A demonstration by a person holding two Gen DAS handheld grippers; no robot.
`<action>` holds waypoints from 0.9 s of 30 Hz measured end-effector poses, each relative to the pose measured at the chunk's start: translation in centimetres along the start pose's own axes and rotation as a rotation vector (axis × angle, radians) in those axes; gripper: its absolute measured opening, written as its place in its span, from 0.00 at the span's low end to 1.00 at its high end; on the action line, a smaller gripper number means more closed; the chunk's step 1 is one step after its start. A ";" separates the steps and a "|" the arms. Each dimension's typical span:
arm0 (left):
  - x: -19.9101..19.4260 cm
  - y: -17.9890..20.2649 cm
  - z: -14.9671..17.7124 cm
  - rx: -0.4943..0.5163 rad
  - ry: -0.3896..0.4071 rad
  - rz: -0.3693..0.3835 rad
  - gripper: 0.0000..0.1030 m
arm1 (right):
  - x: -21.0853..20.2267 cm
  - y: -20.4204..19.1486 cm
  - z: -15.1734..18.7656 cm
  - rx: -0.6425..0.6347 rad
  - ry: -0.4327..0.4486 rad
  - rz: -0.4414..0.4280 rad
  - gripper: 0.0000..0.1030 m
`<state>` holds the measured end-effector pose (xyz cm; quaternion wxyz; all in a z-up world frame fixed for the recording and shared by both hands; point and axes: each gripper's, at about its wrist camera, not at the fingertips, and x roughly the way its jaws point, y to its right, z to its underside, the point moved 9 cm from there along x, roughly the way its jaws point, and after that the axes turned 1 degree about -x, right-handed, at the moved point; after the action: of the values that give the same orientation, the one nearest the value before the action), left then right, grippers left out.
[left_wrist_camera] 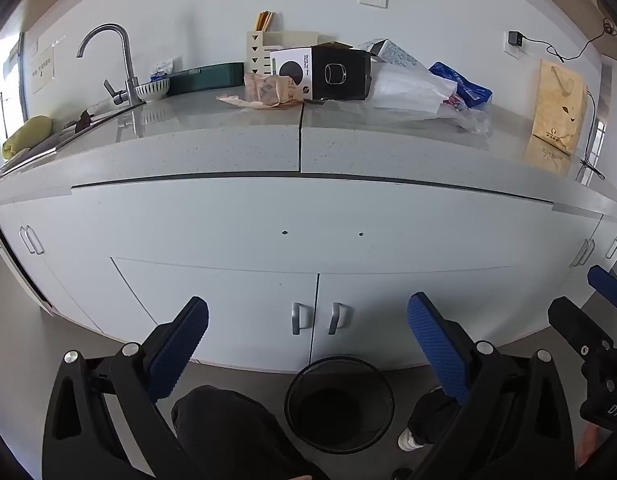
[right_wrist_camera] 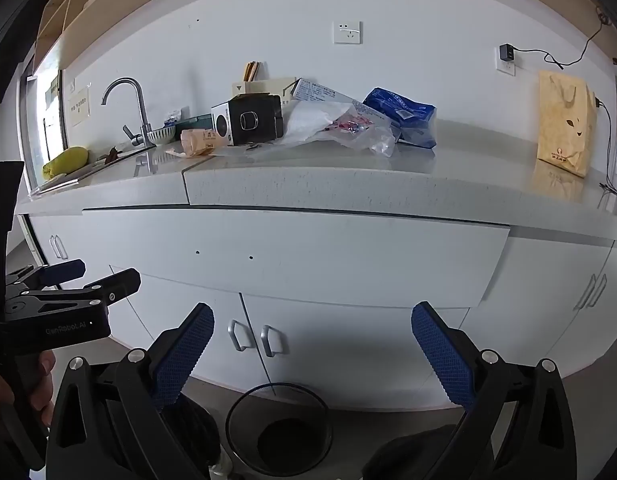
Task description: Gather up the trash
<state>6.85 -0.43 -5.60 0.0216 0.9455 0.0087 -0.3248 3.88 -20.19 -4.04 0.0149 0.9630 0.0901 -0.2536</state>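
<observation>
You are at the start: nothing is picked up yet, and both claws hang in front of the cabinet, well short of the counter (left_wrist_camera: 228,136). Your left gripper (left_wrist_camera: 308,344) is spread wide with nothing between its blue pads, and your right gripper (right_wrist_camera: 312,352) is spread just as wide and bare.

Take the black-and-white box (left_wrist_camera: 320,74) as your landmark and read the counter from left to right. Far left of the box stands the faucet (left_wrist_camera: 116,60), with a small bowl (left_wrist_camera: 150,90) just beside it. Touching the box's left side lies a crumpled brown paper wrapper (left_wrist_camera: 268,90). The box itself lies on its side with its long axis running left to right along the wall and its printed face turned toward you. Leaning on its right side is a white plastic bag (left_wrist_camera: 412,88), its long axis also left to right, trailing into clear film. Just beyond that sits a blue packet (left_wrist_camera: 462,84), tilted up against the wall. Far right of the box a tan paper bag (left_wrist_camera: 560,108) stands upright.

The black bin (left_wrist_camera: 338,404) sits on the floor directly below the box, against the cabinet doors.

Your next move, I judge, calls for raising a claw over the counter edge to the wrapper or the bag, then carrying it down to the bin.
</observation>
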 end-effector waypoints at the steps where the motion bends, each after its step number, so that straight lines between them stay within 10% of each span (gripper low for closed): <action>1: 0.0 0.0 0.0 0.001 0.000 -0.001 0.96 | 0.1 -0.1 0.1 -0.001 -0.001 0.003 0.97; 27: 0.0 0.6 0.3 0.031 -0.001 -0.005 0.96 | -0.1 -0.1 0.2 0.004 -0.006 0.001 0.97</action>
<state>6.63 -1.03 -5.81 0.0063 0.9456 0.0063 -0.3253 3.68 -20.15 -4.16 0.0130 0.9623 0.0892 -0.2565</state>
